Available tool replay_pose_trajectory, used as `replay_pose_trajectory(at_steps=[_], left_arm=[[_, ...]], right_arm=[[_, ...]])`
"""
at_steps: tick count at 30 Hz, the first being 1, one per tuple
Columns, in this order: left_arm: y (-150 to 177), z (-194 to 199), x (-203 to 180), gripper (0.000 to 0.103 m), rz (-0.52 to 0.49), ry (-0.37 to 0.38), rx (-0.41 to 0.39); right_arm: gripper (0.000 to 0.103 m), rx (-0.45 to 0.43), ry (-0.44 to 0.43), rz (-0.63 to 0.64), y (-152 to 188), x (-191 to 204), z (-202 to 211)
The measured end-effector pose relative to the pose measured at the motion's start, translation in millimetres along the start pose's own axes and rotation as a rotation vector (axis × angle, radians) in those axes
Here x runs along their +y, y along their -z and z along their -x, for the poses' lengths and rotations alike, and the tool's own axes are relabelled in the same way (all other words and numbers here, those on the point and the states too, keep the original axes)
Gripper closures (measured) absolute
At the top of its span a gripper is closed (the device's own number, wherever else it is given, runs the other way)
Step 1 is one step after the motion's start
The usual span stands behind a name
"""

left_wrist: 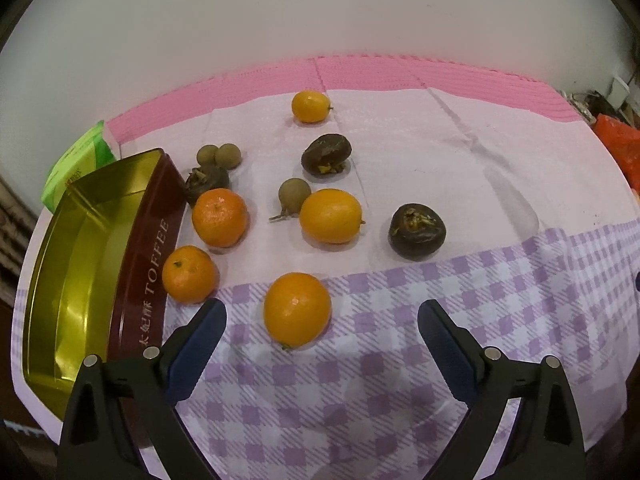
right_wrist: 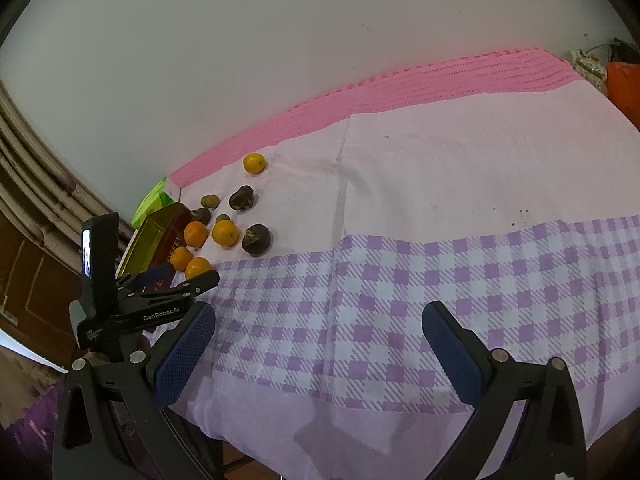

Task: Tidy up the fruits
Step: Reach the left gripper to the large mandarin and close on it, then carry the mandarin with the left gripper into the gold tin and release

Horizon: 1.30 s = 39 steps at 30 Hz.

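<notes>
The left gripper [left_wrist: 322, 320], jaws wide and empty, has the nearest orange [left_wrist: 297, 310] just ahead between its fingers, while the open right gripper [right_wrist: 319, 332] hovers farther away.

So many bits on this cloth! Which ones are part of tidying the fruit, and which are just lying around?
Part of the job:
- five orange citrus fruits, the nearest between the open left gripper fingers
- three dark brown fruits, e.g.
- small greenish-brown round fruits, e.g.
- open gold toffee tin, probably where they go

Just lying about:
- green packet
- orange bag
- checked cloth
</notes>
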<state>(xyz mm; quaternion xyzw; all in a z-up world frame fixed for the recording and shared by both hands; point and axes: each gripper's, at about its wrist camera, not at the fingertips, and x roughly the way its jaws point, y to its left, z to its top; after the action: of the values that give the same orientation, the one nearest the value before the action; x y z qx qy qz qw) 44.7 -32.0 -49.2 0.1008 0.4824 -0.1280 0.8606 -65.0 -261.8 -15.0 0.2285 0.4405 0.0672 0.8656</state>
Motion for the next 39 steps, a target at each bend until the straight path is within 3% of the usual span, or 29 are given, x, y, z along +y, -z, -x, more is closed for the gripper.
replay_pose_trajectory(at_steps=[6,16,18,21,30,39], left_arm=[[1.1,-13.3,14.4,0.05,0.049,0.045,0.064],[-2.8,-24.9,22.0,0.05,0.058,0.056,0.088],[-3.2,-25.6,21.1,0.066,0.054,0.041,0.079],[-1.7,-20.6,16.9,0.066,0.037,0.023,0.067],[2.5,38.4,12.6,0.066,0.065,0.051,0.009],[4.0,80.5,25.9,0.066,0.07,0.006,-0.054]], right_arm=[[0.0,0.016,-0.013,-0.037,-0.1,-9.8,1.5],[0.0,0.032,-0.018,-0.059,-0.8,-15.5,0.1],[0.0,0.035,-0.019,-0.064,-1.0,-17.1,-0.5],[0.0,0.033,-0.015,-0.063,-0.6,-17.8,-1.0],[0.0,0.037,-0.005,-0.05,2.2,-16.1,-6.6],[0.0,0.047,0.038,0.015,12.5,0.3,-17.6]])
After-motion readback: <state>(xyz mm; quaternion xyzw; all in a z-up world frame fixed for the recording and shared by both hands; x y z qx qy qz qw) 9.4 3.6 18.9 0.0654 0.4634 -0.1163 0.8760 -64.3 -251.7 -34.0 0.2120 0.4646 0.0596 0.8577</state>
